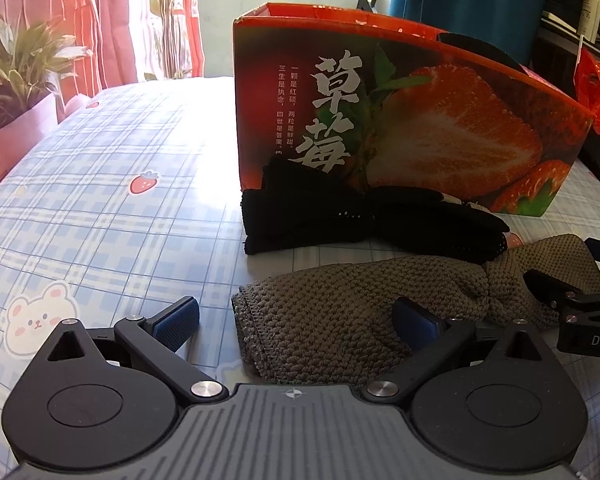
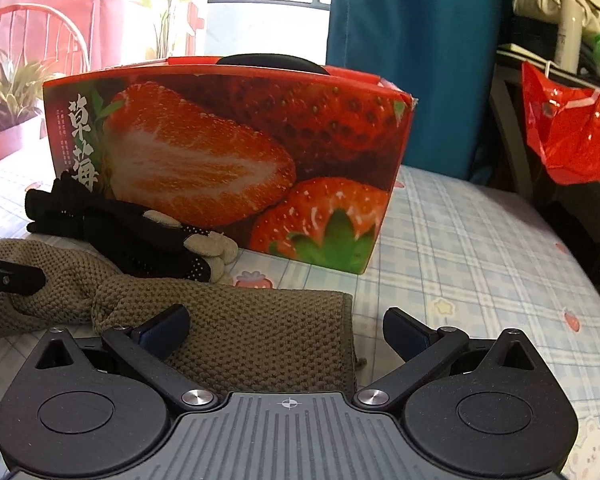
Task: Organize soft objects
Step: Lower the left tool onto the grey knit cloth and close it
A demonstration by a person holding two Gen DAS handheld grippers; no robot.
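Gloves wait on the checked tabletop (image 1: 100, 184), unpacked. Left gripper (image 1: 296, 322) hovers with jaws spread over the cuff of the olive knitted glove (image 1: 340, 312); black dotted gloves (image 1: 324, 216) lie behind, against the strawberry-printed cardboard box (image 1: 440, 120). Right gripper (image 2: 286, 330), jaws spread too, straddles the olive glove's other end. Next, probably: pinch and lift together. Box's inside can't be seen.

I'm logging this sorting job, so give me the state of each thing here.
Left claw: open, low over the knit cloth.
Right claw: open.
Olive knit cloth: bunched mid-length, flat on the table.
Black gloves: lying against the box.
Strawberry box: upright.
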